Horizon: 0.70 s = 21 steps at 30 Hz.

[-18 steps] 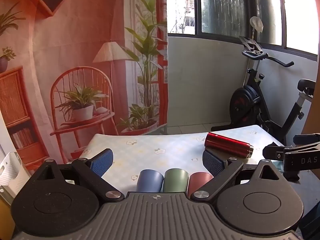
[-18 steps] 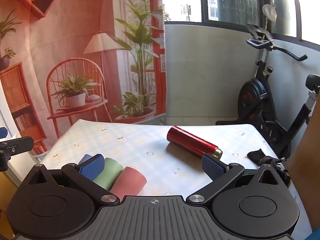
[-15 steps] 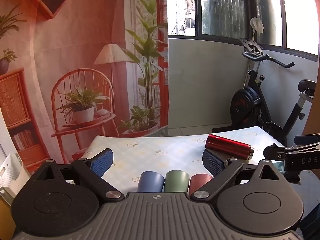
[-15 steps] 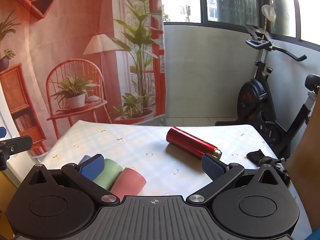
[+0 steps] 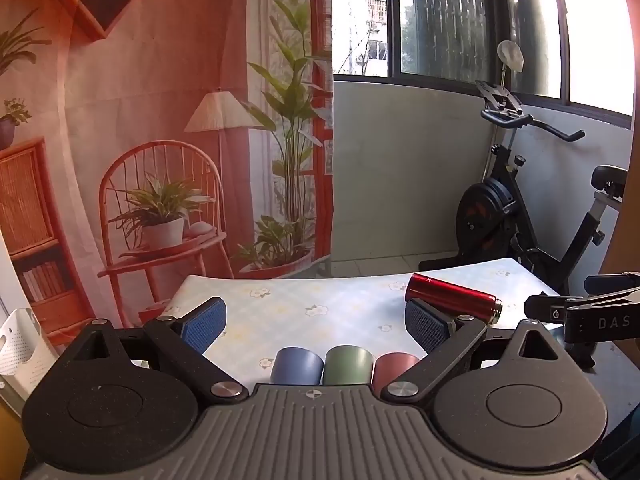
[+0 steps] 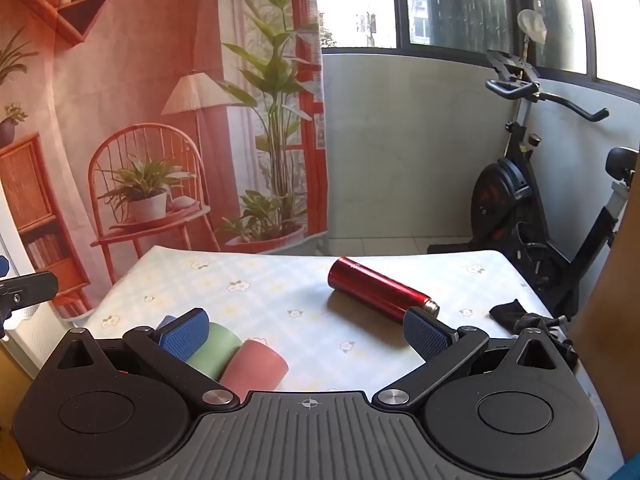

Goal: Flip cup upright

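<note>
A red metal cup (image 5: 454, 298) lies on its side on the floral table cloth (image 5: 320, 304), open end toward the right; it shows in the right wrist view (image 6: 380, 290) too. My left gripper (image 5: 316, 322) is open and empty, held above the near table edge, its right fingertip just in front of the cup. My right gripper (image 6: 306, 334) is open and empty, its right fingertip (image 6: 424, 336) close to the cup's mouth end.
Three small cups lie side by side near the front: blue (image 5: 297, 366), green (image 5: 347, 365), pink (image 5: 394, 368); green (image 6: 212, 350) and pink (image 6: 254, 368) show in the right view. A black cloth (image 6: 516, 316) lies at the right edge. An exercise bike (image 6: 532, 216) stands beyond.
Both views have shifted only slightly; the grippers have drifted a little and stay open. The cups have not moved.
</note>
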Each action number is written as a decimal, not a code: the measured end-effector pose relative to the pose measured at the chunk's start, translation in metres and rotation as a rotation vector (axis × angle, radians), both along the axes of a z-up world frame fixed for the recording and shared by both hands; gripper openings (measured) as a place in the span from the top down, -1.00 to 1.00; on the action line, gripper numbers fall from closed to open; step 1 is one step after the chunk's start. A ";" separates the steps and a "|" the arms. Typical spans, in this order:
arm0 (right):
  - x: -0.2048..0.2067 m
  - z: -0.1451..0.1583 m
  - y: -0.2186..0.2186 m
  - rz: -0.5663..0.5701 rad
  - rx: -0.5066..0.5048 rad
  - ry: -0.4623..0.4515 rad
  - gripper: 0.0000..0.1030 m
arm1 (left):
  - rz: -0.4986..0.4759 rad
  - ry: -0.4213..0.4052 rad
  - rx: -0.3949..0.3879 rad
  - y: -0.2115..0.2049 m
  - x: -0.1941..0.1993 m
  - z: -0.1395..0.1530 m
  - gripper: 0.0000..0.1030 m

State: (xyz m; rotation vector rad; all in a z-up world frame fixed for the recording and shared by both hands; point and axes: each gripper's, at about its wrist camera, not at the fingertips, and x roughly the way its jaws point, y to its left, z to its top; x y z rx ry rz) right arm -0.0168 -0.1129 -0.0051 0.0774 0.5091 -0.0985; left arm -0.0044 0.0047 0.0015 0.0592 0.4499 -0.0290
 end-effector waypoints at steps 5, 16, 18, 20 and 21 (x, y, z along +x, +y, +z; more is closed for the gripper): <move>-0.002 -0.003 0.000 -0.007 0.001 -0.008 -0.99 | -0.006 -0.006 0.005 -0.001 -0.002 -0.001 -0.89; -0.004 -0.002 -0.001 -0.009 0.001 -0.012 -0.99 | -0.014 -0.016 0.004 -0.001 -0.005 0.000 -0.89; -0.004 -0.002 -0.001 -0.009 0.001 -0.012 -0.99 | -0.015 -0.017 0.004 -0.001 -0.005 0.000 -0.89; -0.005 -0.001 -0.001 -0.011 0.001 -0.014 -0.99 | -0.014 -0.017 0.005 -0.001 -0.005 0.000 -0.89; -0.005 -0.001 -0.001 -0.011 0.001 -0.015 -0.99 | -0.014 -0.017 0.005 -0.001 -0.005 0.000 -0.89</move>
